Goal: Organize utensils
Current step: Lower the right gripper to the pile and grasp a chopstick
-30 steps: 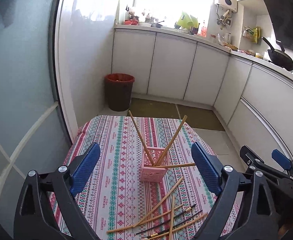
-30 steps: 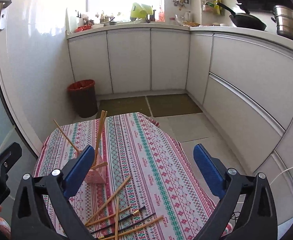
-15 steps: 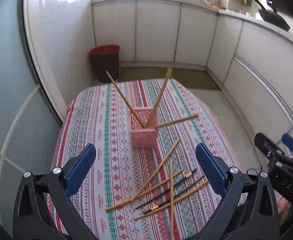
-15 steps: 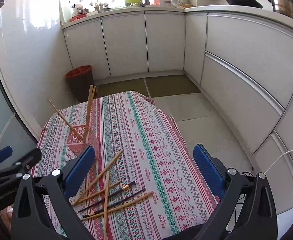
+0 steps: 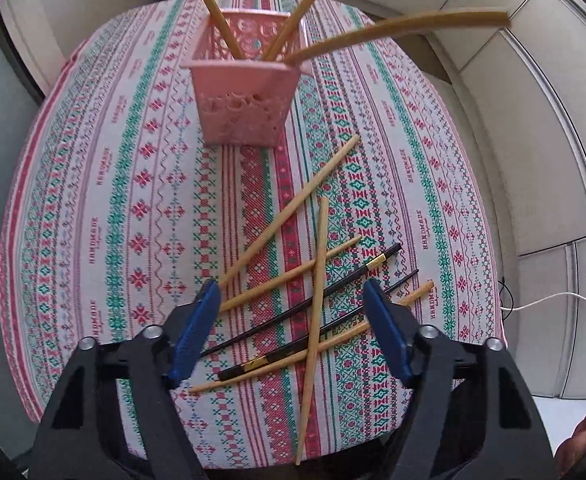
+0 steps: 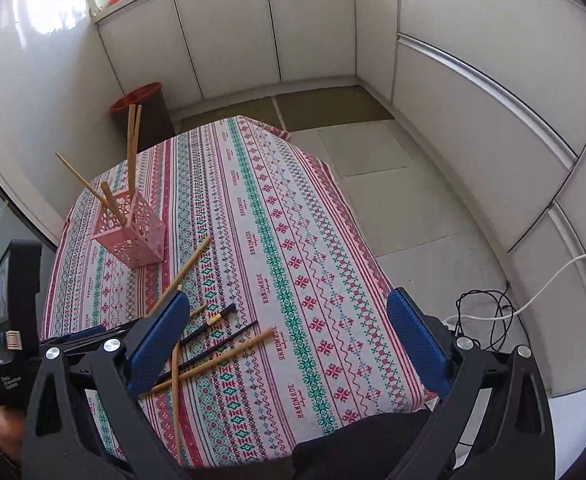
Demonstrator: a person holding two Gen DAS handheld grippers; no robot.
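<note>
A pink lattice holder [image 5: 245,100] stands on the patterned tablecloth [image 5: 133,184] with three wooden chopsticks [image 5: 393,30] leaning out of it; it also shows in the right wrist view [image 6: 131,236]. Several loose wooden chopsticks [image 5: 317,280] and two black chopsticks [image 5: 325,294] lie crossed in a pile near the front. My left gripper [image 5: 293,320] is open and empty, low over this pile, its jaws either side of it. My right gripper [image 6: 289,336] is open and empty above the table's front edge, right of the pile [image 6: 213,344].
A red-rimmed waste bin [image 6: 145,108] stands on the floor beyond the table. White cabinets [image 6: 473,80] curve around the back and right. Cables [image 6: 489,320] lie on the floor at the right. The table's near edge [image 5: 253,448] is just below the grippers.
My left gripper has dropped and moved forward, close over the loose chopsticks. My right gripper has tilted downward towards the table. Both stay open.
</note>
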